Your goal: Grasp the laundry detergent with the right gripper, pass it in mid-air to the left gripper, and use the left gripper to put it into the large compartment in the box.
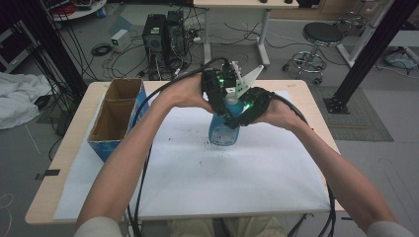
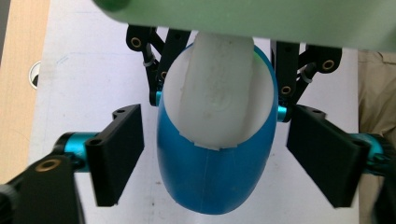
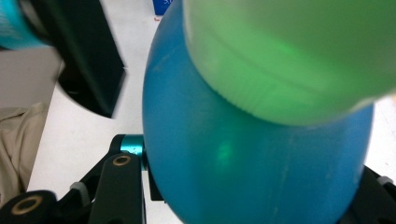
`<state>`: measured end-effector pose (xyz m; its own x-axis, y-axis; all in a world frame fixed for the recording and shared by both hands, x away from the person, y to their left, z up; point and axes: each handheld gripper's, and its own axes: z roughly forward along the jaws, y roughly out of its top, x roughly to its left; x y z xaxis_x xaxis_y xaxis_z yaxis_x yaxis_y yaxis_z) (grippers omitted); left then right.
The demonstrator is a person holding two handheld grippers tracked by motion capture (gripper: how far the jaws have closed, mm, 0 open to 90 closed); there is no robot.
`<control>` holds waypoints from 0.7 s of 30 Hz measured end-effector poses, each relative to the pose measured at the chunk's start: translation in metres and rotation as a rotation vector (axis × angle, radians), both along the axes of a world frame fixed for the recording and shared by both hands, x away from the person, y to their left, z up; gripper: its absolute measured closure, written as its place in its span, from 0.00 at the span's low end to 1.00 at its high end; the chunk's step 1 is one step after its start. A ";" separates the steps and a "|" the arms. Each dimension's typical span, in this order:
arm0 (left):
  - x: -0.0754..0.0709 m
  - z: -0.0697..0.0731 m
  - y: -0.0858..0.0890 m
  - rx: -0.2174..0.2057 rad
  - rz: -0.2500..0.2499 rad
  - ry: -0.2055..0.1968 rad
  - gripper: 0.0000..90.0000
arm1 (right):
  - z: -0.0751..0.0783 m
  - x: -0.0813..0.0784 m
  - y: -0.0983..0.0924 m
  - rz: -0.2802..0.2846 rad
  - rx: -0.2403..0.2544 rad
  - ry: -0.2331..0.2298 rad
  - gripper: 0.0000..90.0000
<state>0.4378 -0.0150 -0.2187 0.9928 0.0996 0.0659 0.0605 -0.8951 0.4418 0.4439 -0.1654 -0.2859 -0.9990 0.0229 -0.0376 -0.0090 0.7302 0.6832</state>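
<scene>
While upright, blue bottle (image 2: 212,163) sits between left gripper (image 2: 212,154).

In the high view the two tongs crowd over the blue bottle (image 1: 224,132), hiding its neck and cap; how the left tongs (image 1: 228,98) sit against it cannot be read there. The cardboard box (image 1: 116,116) hides the desk (image 1: 64,168) edge behind it. In the left gripper view a blurred pale green mass (image 2: 261,18) masks the bottle's top, and the bottle's bottom is cut off by the lower edge. In the right gripper view the right tongs (image 3: 247,196) are mostly covered by the bottle; only one arm shows, and the green cap (image 3: 289,56) is out of focus.
</scene>
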 end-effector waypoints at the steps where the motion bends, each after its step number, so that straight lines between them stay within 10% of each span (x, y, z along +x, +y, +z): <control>1: 0.000 0.000 0.000 0.002 0.001 0.000 0.24 | 0.000 0.000 0.000 0.001 0.000 -0.001 0.53; 21: 0.000 -0.007 0.001 0.011 -0.003 0.002 0.32 | -0.001 -0.001 0.001 -0.004 0.004 0.007 0.53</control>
